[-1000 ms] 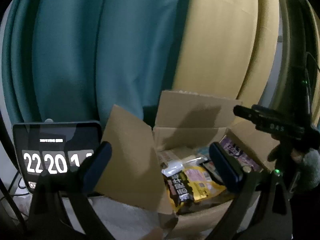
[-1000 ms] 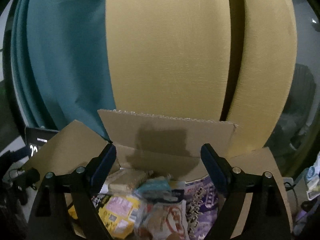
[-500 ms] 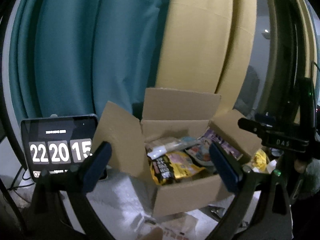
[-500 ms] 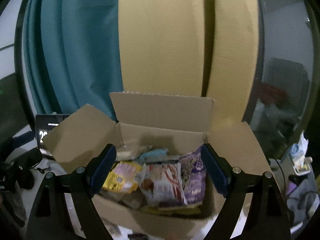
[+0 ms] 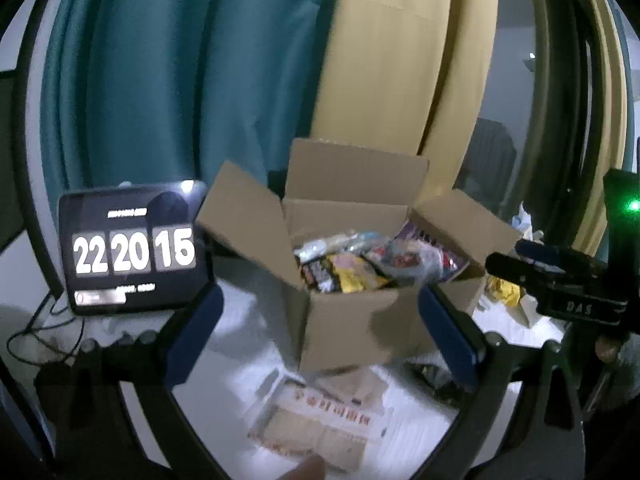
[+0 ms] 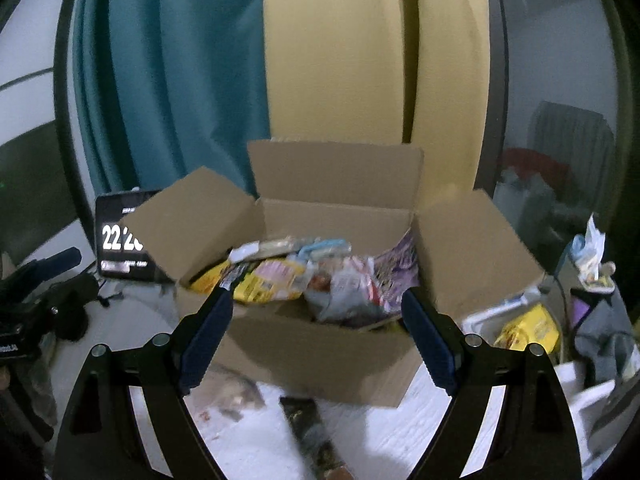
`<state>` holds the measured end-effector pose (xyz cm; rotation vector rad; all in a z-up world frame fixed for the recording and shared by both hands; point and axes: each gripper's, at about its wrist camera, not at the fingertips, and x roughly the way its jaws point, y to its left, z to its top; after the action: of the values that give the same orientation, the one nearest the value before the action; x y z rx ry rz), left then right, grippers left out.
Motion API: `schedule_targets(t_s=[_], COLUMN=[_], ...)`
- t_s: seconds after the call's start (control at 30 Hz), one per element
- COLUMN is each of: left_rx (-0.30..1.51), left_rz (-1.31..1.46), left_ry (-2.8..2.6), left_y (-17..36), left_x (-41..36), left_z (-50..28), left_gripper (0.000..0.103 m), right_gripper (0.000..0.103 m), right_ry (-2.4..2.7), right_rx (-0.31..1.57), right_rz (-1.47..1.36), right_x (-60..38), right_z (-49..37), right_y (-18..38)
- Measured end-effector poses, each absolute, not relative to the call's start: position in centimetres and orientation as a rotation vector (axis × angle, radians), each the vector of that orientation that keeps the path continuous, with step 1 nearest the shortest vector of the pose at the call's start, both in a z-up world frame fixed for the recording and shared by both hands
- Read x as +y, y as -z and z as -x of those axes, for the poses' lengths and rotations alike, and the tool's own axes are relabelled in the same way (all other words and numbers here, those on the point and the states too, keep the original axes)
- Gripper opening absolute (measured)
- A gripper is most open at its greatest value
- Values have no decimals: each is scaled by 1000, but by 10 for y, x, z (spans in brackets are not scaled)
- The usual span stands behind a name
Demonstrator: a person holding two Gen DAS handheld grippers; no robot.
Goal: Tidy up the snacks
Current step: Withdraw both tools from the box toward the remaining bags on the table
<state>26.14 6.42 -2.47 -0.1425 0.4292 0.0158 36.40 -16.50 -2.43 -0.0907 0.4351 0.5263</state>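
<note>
White tabletop (image 6: 256, 444) bears cardboard box (image 6: 320, 348); teal curtain (image 6: 172, 80) behind.

Dim room, lit weakly. Back is covered by a teal curtain (image 5: 160, 92) on the left and a yellow curtain (image 6: 336, 64) beside it. A dark window (image 6: 556, 92) is seen right. White surface (image 6: 256, 440) below.

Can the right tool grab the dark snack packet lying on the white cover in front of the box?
Probably yes. The right tool stands open and empty, and the dark packet lies bare just below it, in front of the cardboard box, with nothing covering it.
</note>
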Motion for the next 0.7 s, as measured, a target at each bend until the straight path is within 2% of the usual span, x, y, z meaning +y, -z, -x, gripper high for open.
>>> schedule_targets(t_s=[0.7], left_rx=[575], left_rz=[207], left_ry=[-57], left_y=[113], left_x=[111], left_z=[-229], left_gripper=[99], right_gripper=[89], right_ry=[-655], right_rx=[614], right_rz=[142], right_x=[-91], right_z=[-323], right_y=[117])
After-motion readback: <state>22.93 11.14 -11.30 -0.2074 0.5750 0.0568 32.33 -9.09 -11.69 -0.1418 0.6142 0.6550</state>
